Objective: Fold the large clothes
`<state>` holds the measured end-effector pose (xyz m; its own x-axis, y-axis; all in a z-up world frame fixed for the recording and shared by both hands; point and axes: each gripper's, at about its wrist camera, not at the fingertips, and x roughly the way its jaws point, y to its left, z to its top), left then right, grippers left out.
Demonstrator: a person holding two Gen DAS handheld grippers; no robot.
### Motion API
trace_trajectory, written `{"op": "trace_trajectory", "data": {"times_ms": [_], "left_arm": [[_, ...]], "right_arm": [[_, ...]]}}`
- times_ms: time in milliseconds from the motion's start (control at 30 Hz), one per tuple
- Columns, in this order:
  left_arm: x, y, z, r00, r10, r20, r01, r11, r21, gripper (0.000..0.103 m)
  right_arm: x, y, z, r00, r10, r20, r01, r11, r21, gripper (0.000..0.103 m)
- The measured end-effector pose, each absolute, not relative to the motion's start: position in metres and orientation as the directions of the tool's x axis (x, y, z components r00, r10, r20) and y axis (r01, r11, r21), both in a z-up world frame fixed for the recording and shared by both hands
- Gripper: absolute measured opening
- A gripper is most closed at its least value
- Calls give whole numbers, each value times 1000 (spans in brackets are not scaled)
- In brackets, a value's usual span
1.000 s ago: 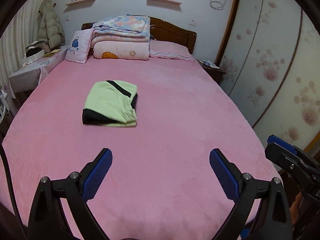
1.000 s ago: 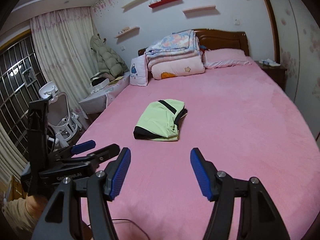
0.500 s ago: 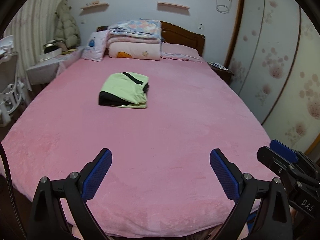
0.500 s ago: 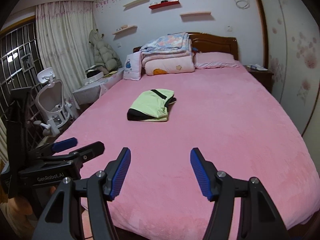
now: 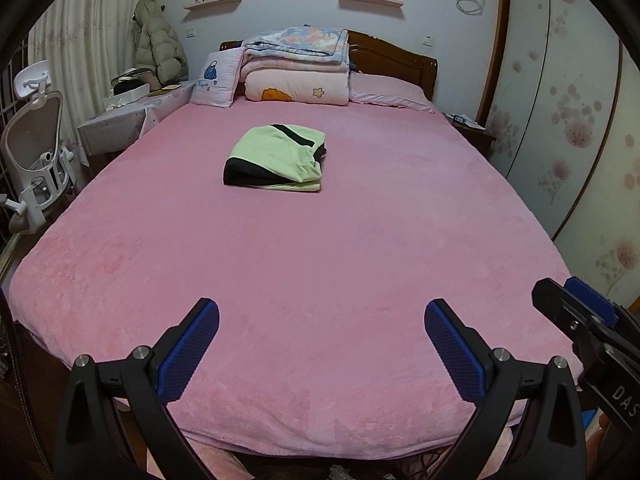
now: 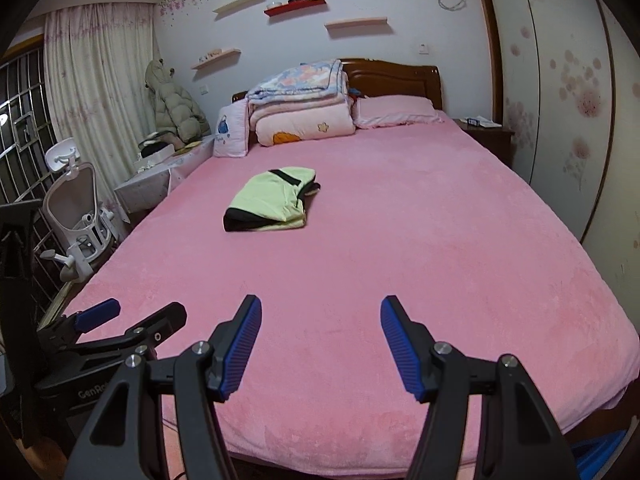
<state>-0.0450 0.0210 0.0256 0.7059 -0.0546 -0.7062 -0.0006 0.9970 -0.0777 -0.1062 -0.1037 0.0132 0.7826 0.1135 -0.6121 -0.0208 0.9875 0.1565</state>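
A light green and black garment (image 5: 276, 158) lies folded in a compact bundle on the pink bed (image 5: 320, 260), toward the far middle; it also shows in the right wrist view (image 6: 272, 200). My left gripper (image 5: 322, 344) is open and empty above the bed's near edge, far from the garment. My right gripper (image 6: 320, 340) is open and empty too, beside the left one. The right gripper shows at the right edge of the left wrist view (image 5: 584, 320), and the left gripper shows at the lower left of the right wrist view (image 6: 120, 332).
Stacked quilts (image 5: 296, 68) and pillows (image 5: 388, 88) lie by the wooden headboard. A covered side table (image 5: 132, 112) and a white chair (image 5: 36, 140) stand left of the bed. A nightstand (image 5: 468, 128) and sliding wardrobe doors (image 5: 568, 120) stand on the right.
Both grippers have drawn back from the garment toward the foot of the bed and stayed open. The folded garment has not moved.
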Motion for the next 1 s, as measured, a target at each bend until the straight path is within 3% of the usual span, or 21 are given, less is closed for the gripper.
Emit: {"op": "trace_trajectory", "data": {"times_ms": [1000], "left_arm": [[-32, 18, 12, 659, -24, -752, -20, 999, -49, 102]], "right_arm": [[-95, -104, -18, 729, 90, -679, -21, 994, 109, 62]]}}
